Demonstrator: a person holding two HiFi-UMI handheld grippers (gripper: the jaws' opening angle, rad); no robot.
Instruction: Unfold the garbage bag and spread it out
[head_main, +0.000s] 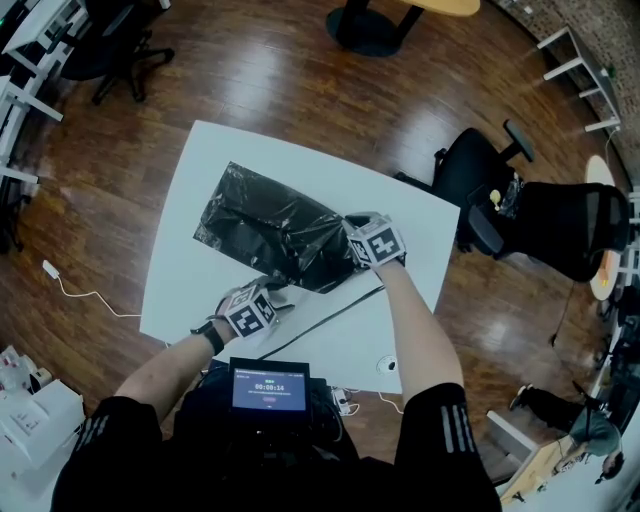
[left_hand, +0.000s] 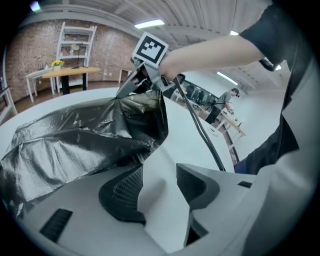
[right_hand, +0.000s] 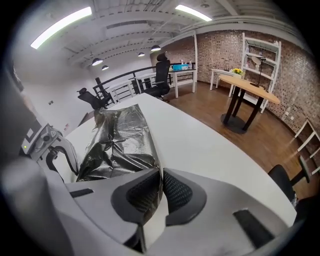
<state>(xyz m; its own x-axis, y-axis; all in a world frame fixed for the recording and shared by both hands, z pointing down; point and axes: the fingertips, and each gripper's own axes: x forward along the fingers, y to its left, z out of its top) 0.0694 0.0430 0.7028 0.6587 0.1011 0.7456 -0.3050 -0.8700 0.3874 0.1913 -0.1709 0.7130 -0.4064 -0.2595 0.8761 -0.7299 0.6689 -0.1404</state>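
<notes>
**Right jaws pinched on the bag's edge, left jaws empty**

Your right gripper (right_hand: 161, 175) has its jaws drawn almost together, and its own view shows a fold of black film running into the narrow slit between the pads, so it has hold of the garbage bag (head_main: 275, 228) at its near right edge. Your left gripper (left_hand: 160, 169) has its jaws well apart with only bare white table (head_main: 200, 160) between them. The bag's crumpled near corner lies just beyond the tip of one jaw, not inside the gap.

The bag lies on the table between your two grippers, partly opened out, wrinkled and glossy. Its far end lies flatter, and its near end is bunched up toward the right gripper. A black cable (head_main: 330, 310) crosses the table just on your side of it.

Expect the film to be very light, limp and slick. It will likely follow the slightest pull, cling to itself and slip out of a shallow pinch, and a sharp tug could stretch or tear it. Your best hold for the left jaws looks like the near corner or a free edge, taken deep between the pads so both hands can draw the bag apart.
</notes>
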